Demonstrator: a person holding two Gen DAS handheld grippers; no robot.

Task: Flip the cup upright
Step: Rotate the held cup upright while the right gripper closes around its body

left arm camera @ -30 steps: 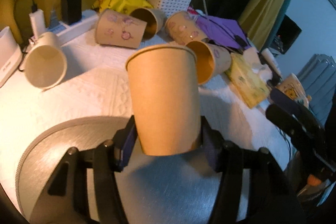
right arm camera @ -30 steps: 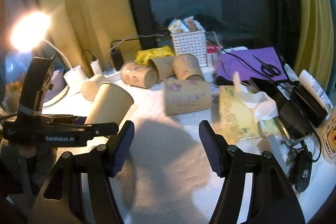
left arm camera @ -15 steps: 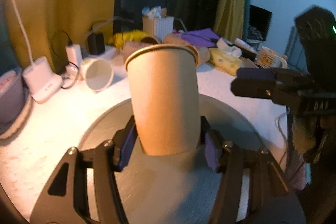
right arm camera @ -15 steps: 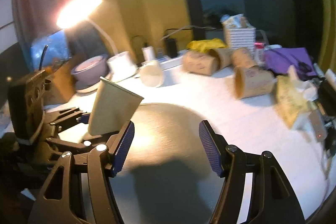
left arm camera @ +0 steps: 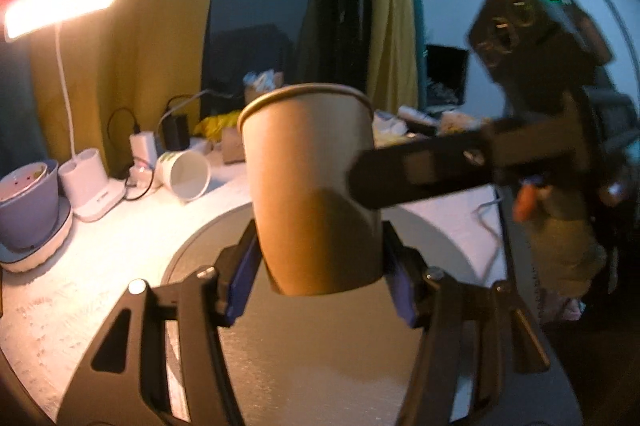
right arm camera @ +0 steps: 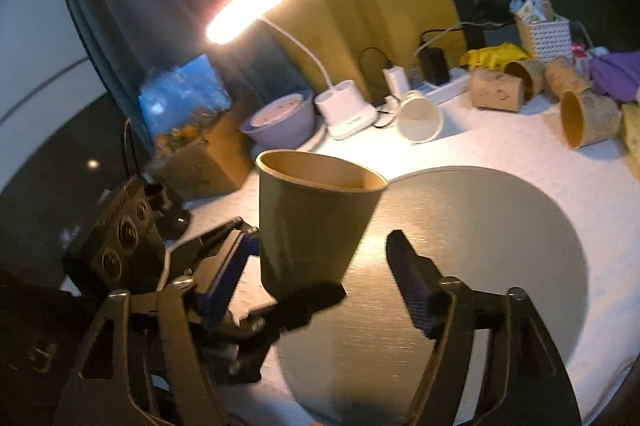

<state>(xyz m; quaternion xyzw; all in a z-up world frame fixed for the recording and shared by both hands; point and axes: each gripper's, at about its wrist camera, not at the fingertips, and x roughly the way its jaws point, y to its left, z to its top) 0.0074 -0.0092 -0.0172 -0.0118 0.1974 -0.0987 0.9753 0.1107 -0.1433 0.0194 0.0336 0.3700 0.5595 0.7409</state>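
Left wrist: left gripper (left arm camera: 320, 278) fingers pinching one cup (left arm camera: 310, 186); right gripper (right arm camera: 320, 266) fingers spread.

The paper cup (left arm camera: 310, 186) is plain tan-brown outside with a paler rim; its inside shows light tan from the right wrist view. The left gripper (left arm camera: 320, 278) is black with blue pads (left arm camera: 240, 282); the right gripper (right arm camera: 320, 266) is black too. Under the cup, the round plate (right arm camera: 500, 226) is brushed grey on a white textured table (right arm camera: 540, 146). Beyond the plate lie a white cup (right arm camera: 420, 116), brown cups with faint purple prints (right arm camera: 496, 88), a lilac bowl (right arm camera: 280, 116), a white lattice basket (right arm camera: 546, 38) and a yellow curtain (left arm camera: 160, 26).
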